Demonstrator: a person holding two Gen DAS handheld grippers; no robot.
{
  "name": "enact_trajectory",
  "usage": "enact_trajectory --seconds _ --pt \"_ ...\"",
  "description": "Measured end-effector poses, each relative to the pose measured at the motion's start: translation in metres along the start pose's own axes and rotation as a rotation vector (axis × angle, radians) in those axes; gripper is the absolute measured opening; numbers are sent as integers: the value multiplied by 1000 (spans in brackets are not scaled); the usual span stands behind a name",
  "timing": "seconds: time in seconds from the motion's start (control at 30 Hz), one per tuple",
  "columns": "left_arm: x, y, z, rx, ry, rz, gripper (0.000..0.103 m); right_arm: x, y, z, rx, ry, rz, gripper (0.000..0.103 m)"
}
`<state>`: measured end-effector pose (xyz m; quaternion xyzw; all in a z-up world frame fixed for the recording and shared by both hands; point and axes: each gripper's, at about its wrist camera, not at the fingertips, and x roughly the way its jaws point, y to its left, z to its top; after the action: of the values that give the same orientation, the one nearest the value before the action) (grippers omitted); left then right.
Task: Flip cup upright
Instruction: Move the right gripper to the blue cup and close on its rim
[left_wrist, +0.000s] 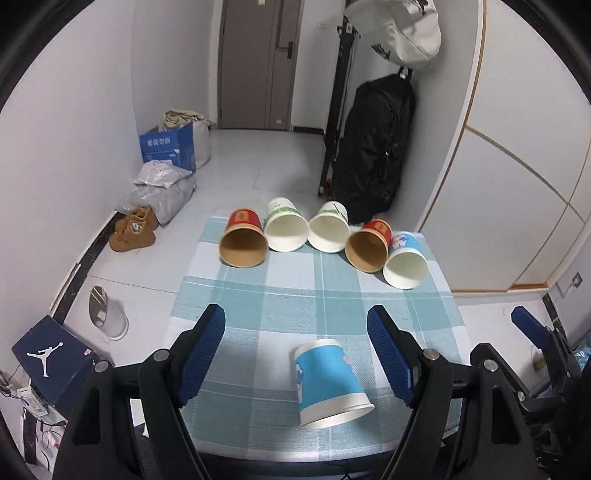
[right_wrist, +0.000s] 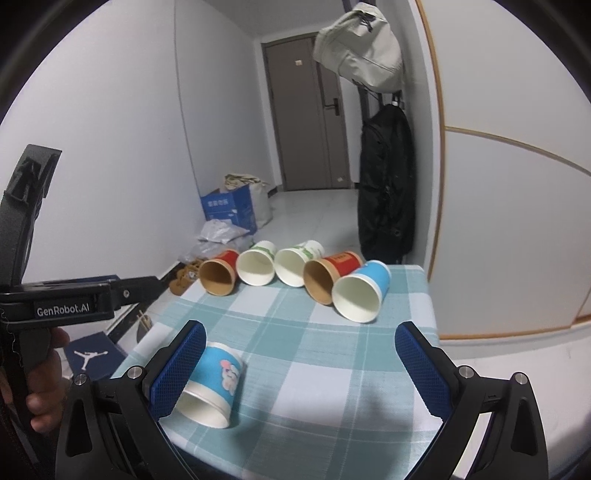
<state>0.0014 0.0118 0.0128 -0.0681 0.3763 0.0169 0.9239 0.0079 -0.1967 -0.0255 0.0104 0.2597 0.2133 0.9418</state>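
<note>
A blue paper cup (left_wrist: 330, 382) lies on its side on the checked tablecloth (left_wrist: 280, 295) near the front edge, mouth toward me. It lies between the fingers of my open left gripper (left_wrist: 295, 350), untouched. In the right wrist view the same cup (right_wrist: 212, 380) lies just behind the left finger of my open, empty right gripper (right_wrist: 299, 373). Several more cups lie on their sides in a row at the far edge: red (left_wrist: 243, 238), white-green (left_wrist: 286, 229), white-green (left_wrist: 330, 230), red (left_wrist: 369, 245), blue (left_wrist: 405, 262).
The table is small, with floor on all sides. A black bag (left_wrist: 373, 147) hangs at the far right by a white wall panel. A blue box (left_wrist: 168, 147), bags, brown shoes (left_wrist: 133, 230) and a shoebox (left_wrist: 55, 354) lie on the floor at left.
</note>
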Motion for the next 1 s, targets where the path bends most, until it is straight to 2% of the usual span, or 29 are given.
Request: enact_trajectory --seconds 0.23,0.43,0.47,0.53,0.57,0.7,0.83,0.9,1.0 --pt "-7 14 -12 -27 -58 36 76 -2 9 0 -9 9 73 103" --pt "-2 25 -21 -40 -56 59 77 4 18 -7 -27 55 136 102" --pt "-1 28 -22 -49 -53 65 80 5 20 -9 -34 67 141 101" --pt "0 32 -24 -69 -46 71 86 10 23 -13 -44 97 153 96" --pt "0 32 -23 -73 -51 72 86 11 24 -15 -47 111 162 92" --pt "-7 29 -24 -49 -87 81 86 20 29 -22 -71 162 173 86" --pt "-6 29 -24 -49 -81 68 86 28 31 -28 -68 206 182 80" --pt "-4 30 -24 -53 -68 55 86 31 33 -30 -68 229 191 79" --pt "-2 32 -23 -58 -56 81 86 33 37 -31 -74 253 207 79"
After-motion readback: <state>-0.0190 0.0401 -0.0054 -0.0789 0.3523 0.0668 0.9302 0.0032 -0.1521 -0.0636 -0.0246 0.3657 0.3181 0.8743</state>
